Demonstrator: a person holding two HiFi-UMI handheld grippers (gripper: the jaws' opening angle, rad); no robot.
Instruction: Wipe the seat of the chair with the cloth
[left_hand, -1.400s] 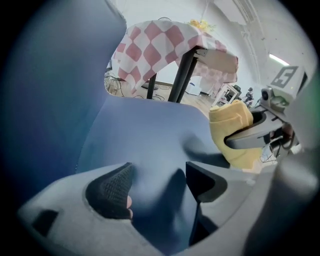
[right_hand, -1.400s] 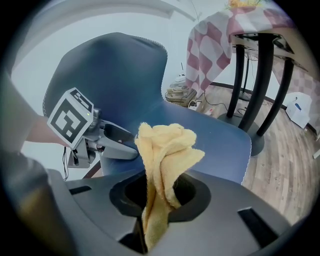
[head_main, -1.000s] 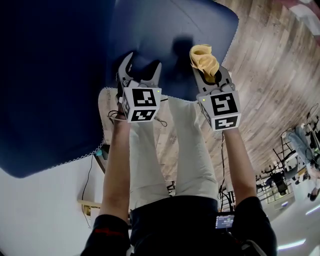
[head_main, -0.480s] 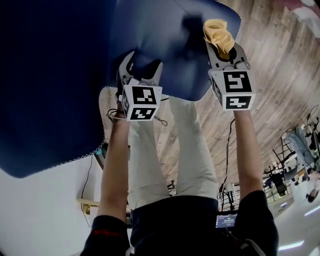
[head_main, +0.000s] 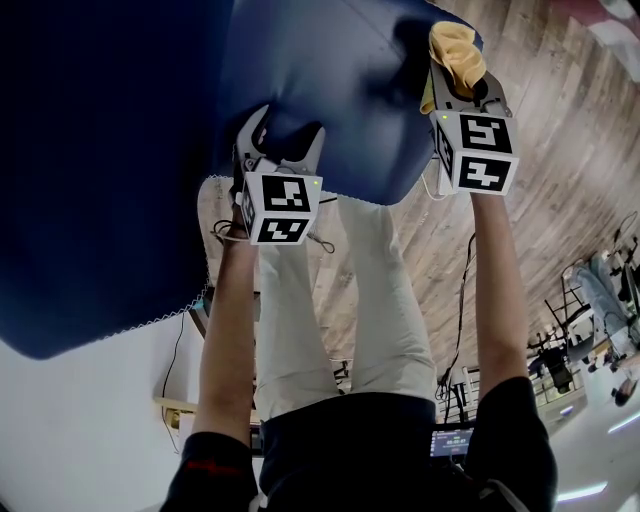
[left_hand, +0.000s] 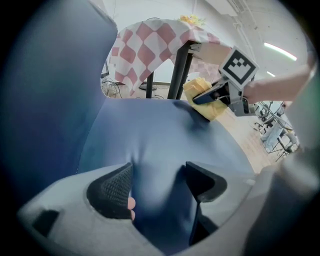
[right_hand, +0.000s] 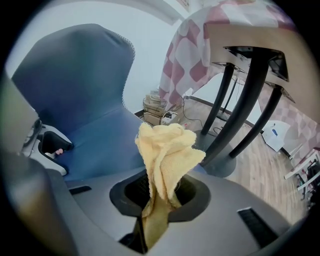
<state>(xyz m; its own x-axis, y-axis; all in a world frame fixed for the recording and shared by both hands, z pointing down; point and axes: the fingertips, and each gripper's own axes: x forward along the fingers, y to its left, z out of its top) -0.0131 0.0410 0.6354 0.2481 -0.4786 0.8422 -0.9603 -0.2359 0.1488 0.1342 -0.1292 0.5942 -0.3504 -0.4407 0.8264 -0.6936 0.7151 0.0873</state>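
Observation:
The chair's dark blue seat (head_main: 330, 70) fills the top of the head view, with its backrest (head_main: 100, 150) at the left. My left gripper (head_main: 288, 125) straddles the seat's near edge, and the blue fabric (left_hand: 160, 130) puckers between its jaws (left_hand: 157, 170), which are shut on it. My right gripper (head_main: 462, 85) is over the seat's far right corner, shut on a bunched yellow cloth (head_main: 455, 45). The cloth (right_hand: 167, 150) stands up out of the right gripper (right_hand: 160, 192) and hides the jaw tips. In the left gripper view the cloth (left_hand: 216, 110) touches the seat.
A table with a red-and-white checked cover (left_hand: 150, 45) stands just past the chair on black legs (right_hand: 245, 100) and a round base (right_hand: 230, 160). Wooden floor (head_main: 560, 150) lies to the right. The person's legs (head_main: 380, 290) are below the seat. Stacked items (right_hand: 155, 107) and cables sit by the wall.
My right gripper has carried the cloth across the seat, away from me and to the right, up to the far right corner. The left gripper has stayed on the near edge.

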